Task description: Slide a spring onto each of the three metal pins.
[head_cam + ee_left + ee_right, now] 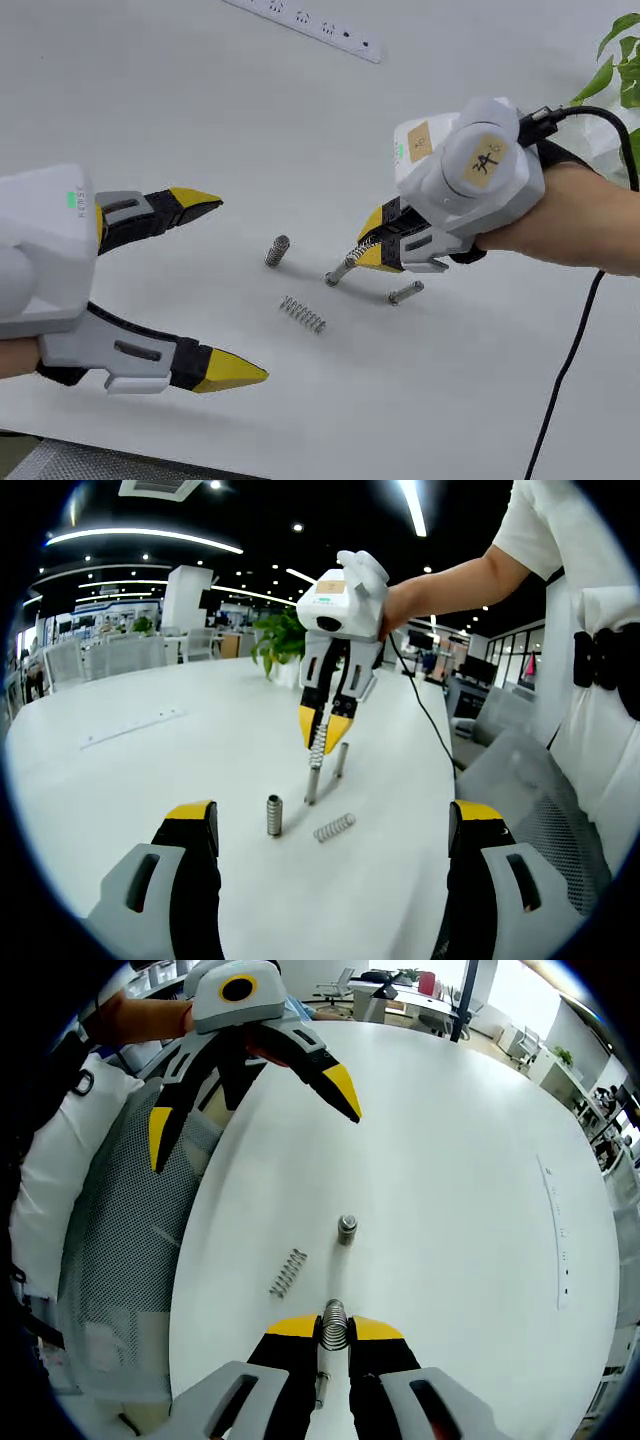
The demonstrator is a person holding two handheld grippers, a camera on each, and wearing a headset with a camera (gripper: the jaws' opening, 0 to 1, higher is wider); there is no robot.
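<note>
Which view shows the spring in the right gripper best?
The left gripper view: the held spring sits side-on between the yellow tips of the right gripper, in line with a pin below it. The right gripper view looks along it end-on; the head view catches part of it beside the tips.

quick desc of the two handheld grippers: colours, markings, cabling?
Both have white plastic bodies and black jaws with pointed yellow tips. Left gripper has a small green mark on its body. Right gripper carries a tan sticker with handwriting and a black cable. The person wears a white short sleeve.
</note>
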